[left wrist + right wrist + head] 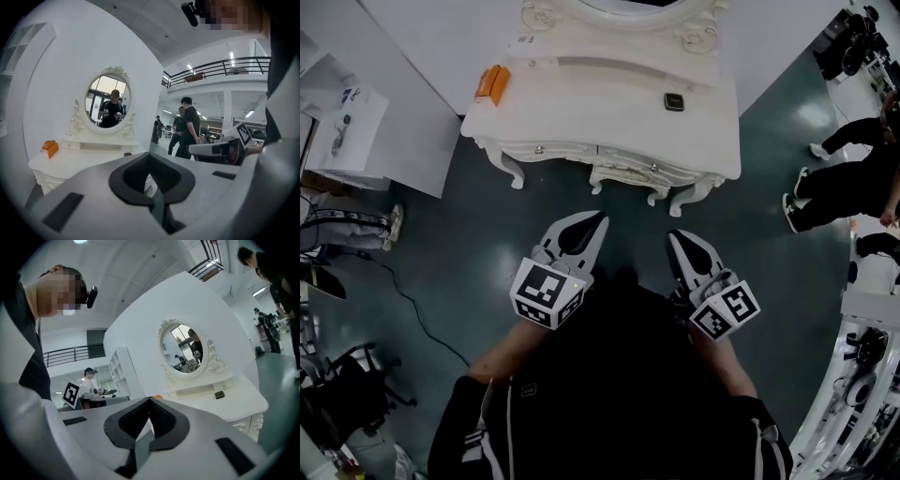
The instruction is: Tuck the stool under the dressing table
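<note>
With the stool [625, 175] apparently sitting tucked under the dressing table [581, 112] at twelve o'clock, only its front showing, I'd hold my left gripper [600, 219] and right gripper [673, 235], both closed on nothing, clear of the table's edge.

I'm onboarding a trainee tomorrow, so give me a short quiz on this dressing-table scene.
1. True or false: the left claw and the right claw are both shut and empty.
2. In the head view, the orange box sits at the dressing table's: A) left end B) right end C) centre.
3. Fill in: the mirror is ___ in shape.
Key: 1 true; 2 A; 3 oval.
</note>
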`<state>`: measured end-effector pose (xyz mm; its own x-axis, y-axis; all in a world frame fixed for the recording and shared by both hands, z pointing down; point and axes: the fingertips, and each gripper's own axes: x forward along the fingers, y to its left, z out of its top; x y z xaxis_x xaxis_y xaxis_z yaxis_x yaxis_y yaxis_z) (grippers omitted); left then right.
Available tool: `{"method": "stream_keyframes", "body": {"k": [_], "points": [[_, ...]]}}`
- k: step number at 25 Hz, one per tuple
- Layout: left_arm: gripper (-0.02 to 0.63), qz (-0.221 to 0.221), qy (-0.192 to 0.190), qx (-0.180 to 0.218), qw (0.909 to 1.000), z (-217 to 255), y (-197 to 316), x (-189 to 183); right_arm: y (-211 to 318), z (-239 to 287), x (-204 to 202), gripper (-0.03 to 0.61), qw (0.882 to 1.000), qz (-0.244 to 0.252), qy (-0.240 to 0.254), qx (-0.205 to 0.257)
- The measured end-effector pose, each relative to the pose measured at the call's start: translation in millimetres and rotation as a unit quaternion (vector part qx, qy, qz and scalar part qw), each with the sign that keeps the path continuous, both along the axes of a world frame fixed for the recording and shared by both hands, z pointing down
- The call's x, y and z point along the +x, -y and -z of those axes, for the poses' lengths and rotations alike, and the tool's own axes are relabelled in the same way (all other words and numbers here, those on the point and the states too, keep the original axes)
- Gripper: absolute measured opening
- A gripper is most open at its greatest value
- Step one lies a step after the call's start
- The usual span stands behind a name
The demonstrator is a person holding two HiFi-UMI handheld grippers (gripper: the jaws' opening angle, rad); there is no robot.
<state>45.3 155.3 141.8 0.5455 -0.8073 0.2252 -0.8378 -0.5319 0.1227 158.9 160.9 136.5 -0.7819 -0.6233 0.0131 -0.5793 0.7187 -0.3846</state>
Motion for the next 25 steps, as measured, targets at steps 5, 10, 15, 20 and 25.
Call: {"method": "stream_keyframes", "body": {"k": [5, 10, 15, 20, 25], "points": [[0.006, -0.011, 0.0, -0.004, 0.9999, 3, -9, -13, 3, 7, -18, 0.018, 1.0, -0.004, -0.014, 0.02], [0.006, 0.0, -0.004, -0.005, 1.0, 6, -5, -29, 1, 10, -35, 0.018, 0.999, 0.002, -0.026, 0.025], [0.006, 0.008, -0.014, 0.0, 0.9999, 14, 0, -36, -1, 16, -40, 0.018, 0.999, 0.008, -0.033, 0.032], [0.006, 0.003, -0.015, -0.004, 0.9999, 11, 0, -33, -5, 11, -33, 0.018, 0.999, -0.002, -0.031, 0.027], [0.006, -0.006, -0.014, -0.002, 0.9999, 13, 0, -25, -5, 11, -25, 0.018, 0.999, -0.013, -0.027, 0.025]]}}
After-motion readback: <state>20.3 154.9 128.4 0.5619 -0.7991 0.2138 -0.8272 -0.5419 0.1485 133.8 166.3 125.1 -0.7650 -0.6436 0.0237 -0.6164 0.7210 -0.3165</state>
